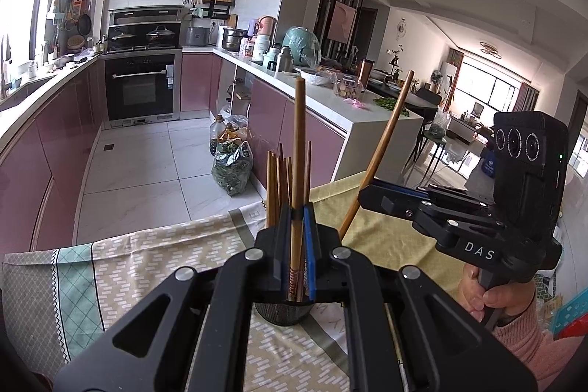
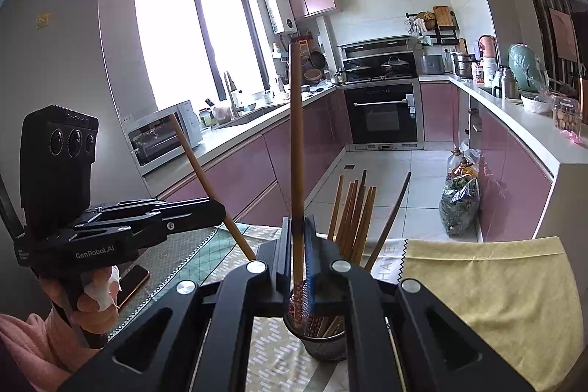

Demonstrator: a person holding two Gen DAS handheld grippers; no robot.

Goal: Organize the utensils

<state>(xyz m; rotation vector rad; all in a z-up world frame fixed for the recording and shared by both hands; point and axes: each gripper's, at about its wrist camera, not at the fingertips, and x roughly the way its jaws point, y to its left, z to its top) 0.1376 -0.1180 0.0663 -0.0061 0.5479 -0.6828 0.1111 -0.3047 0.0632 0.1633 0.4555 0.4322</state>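
Observation:
A dark mesh holder (image 2: 323, 340) stands on the table and holds several wooden chopsticks (image 2: 352, 212). It also shows in the left wrist view (image 1: 283, 313), with the chopsticks in it (image 1: 281, 179). My left gripper (image 1: 297, 208) is shut on one upright wooden chopstick (image 1: 298, 142) whose patterned lower end reaches down into the holder. My right gripper (image 2: 297, 221) is shut on another wooden chopstick (image 2: 296, 135), held upright over the holder. Each gripper shows in the other's view, the right one (image 1: 364, 197) and the left one (image 2: 220, 212), each with its chopstick tilted.
The table carries a patterned cloth (image 1: 147, 263) and a yellow cloth (image 2: 488, 289). A phone (image 2: 132, 281) lies on the table's left side. Beyond the table are the kitchen floor, pink cabinets, a counter (image 1: 330, 94) and bags of greens (image 2: 459, 204).

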